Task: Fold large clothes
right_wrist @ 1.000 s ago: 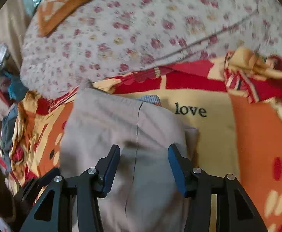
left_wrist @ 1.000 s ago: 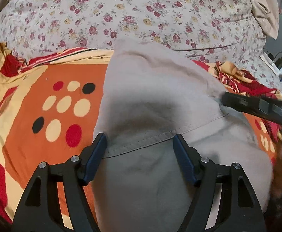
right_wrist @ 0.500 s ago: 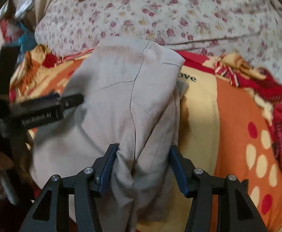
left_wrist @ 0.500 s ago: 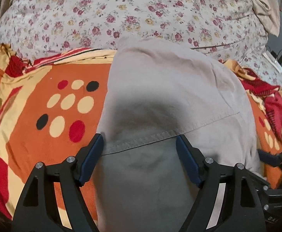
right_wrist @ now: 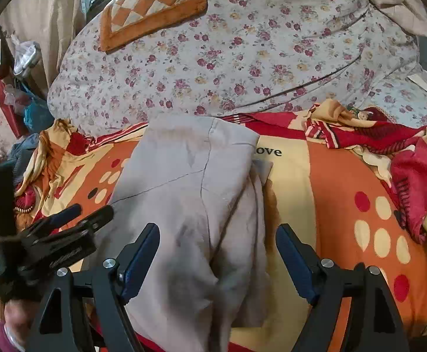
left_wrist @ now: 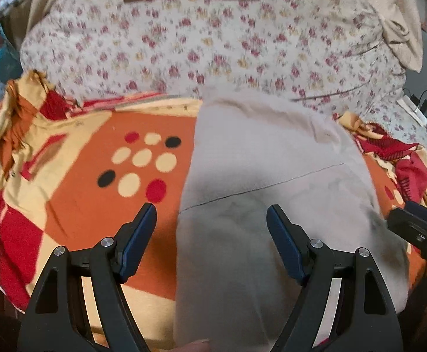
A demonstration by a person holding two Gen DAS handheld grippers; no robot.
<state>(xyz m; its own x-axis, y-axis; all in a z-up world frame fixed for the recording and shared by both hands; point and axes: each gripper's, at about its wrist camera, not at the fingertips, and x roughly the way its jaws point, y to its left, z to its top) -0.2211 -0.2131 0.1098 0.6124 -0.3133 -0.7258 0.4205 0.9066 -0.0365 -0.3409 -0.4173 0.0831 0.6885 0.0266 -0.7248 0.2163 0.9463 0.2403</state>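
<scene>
A folded beige-grey garment [left_wrist: 266,193] lies on an orange, red and cream blanket [left_wrist: 66,193]; it also shows in the right wrist view [right_wrist: 190,193]. My left gripper [left_wrist: 212,220] is open and empty, hovering over the garment's near left edge. My right gripper [right_wrist: 217,243] is open and empty over the garment's near right part. The left gripper also appears in the right wrist view [right_wrist: 75,217], and the right gripper shows at the right edge of the left wrist view [left_wrist: 418,220].
A floral bedsheet [right_wrist: 242,58] covers the bed beyond the blanket. An orange checked cushion [right_wrist: 154,6] lies at the back. A crumpled red cloth [right_wrist: 403,158] sits at right. Clutter [right_wrist: 23,88] stands left of the bed.
Both grippers have pulled back and up from the garment. The right gripper's jaws have opened wider. The garment lies folded and released.
</scene>
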